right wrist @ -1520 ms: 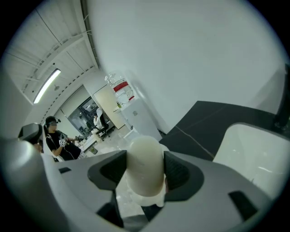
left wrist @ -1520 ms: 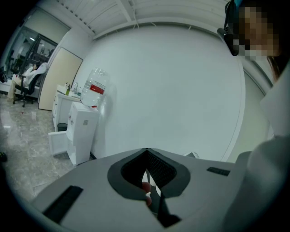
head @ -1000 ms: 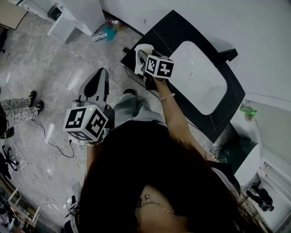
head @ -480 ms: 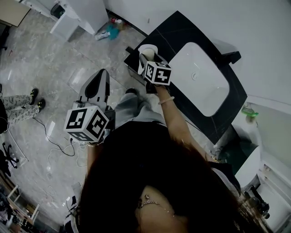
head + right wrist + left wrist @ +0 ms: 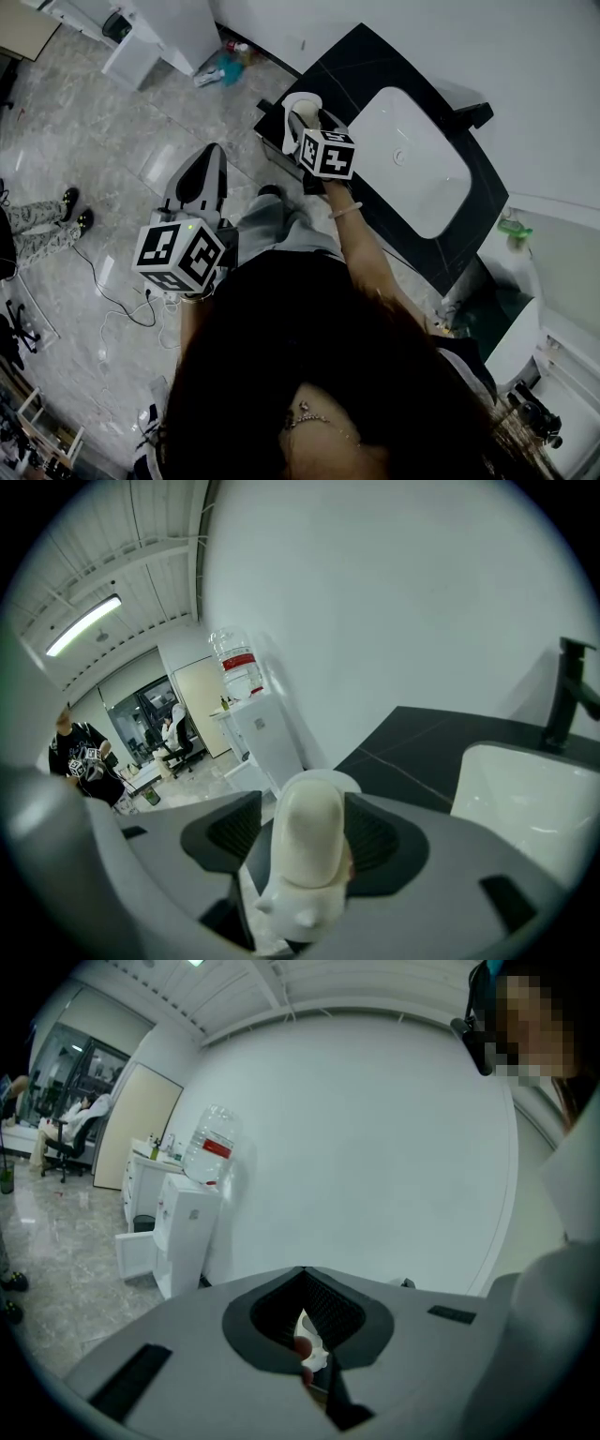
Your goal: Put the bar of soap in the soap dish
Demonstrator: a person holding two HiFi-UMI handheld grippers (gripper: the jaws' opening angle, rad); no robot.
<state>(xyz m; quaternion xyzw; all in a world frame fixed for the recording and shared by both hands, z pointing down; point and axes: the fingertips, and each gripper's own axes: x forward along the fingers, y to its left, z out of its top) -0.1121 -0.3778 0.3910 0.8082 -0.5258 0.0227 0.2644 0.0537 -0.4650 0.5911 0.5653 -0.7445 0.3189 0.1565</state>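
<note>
The right gripper (image 5: 307, 124) has its jaws closed on a cream oval bar of soap (image 5: 312, 841), which stands upright between the dark pads. It hangs over the round white soap dish (image 5: 298, 103), whose rim shows just behind the soap in the right gripper view. Whether soap and dish touch cannot be told.

The dish sits at the outer corner of the black stone countertop (image 5: 375, 58), close to the edge, with pale marble floor (image 5: 94, 141) below. The white oval basin (image 5: 422, 169) lies beside it, with bare counter between, and a black faucet (image 5: 567, 691) stands at the basin's far side.

The left gripper (image 5: 206, 157) is held low over open floor, well apart from the counter, with its jaws together and nothing gripped.
</note>
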